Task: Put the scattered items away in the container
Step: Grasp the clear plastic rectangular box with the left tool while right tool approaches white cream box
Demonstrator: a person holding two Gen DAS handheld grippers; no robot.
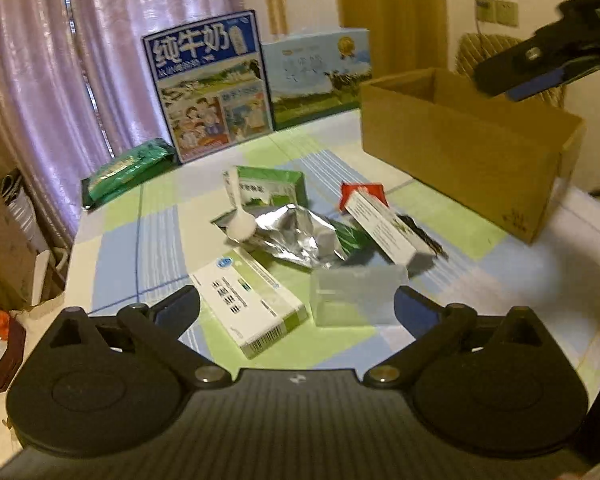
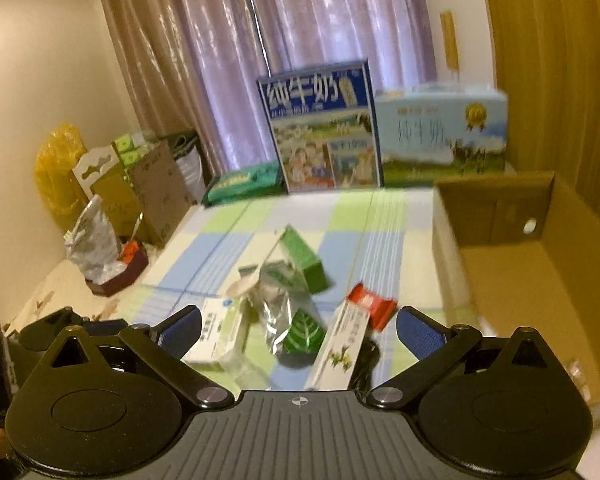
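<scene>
Scattered on the checked tablecloth (image 1: 148,240) lie a white-and-green medicine box (image 1: 252,304), a clear plastic box (image 1: 354,296), a silver foil pouch (image 1: 296,232) with a white spoon (image 1: 238,208) on it, a green box (image 1: 272,186), a long white carton (image 1: 380,224) and a red packet (image 1: 360,192). My left gripper (image 1: 296,306) is open just above the medicine box and the clear box. My right gripper (image 2: 298,326) hovers open over the foil pouch (image 2: 276,312) and long carton (image 2: 340,348), and it shows at the upper right of the left view (image 1: 540,64). The open cardboard box (image 1: 472,148) stands to the right.
Two milk cartons, a blue one (image 1: 208,84) and a pale one (image 1: 316,76), stand at the table's back against a purple curtain. A green packet (image 1: 128,168) lies at the back left. Boxes and bags (image 2: 100,208) crowd the floor on the left.
</scene>
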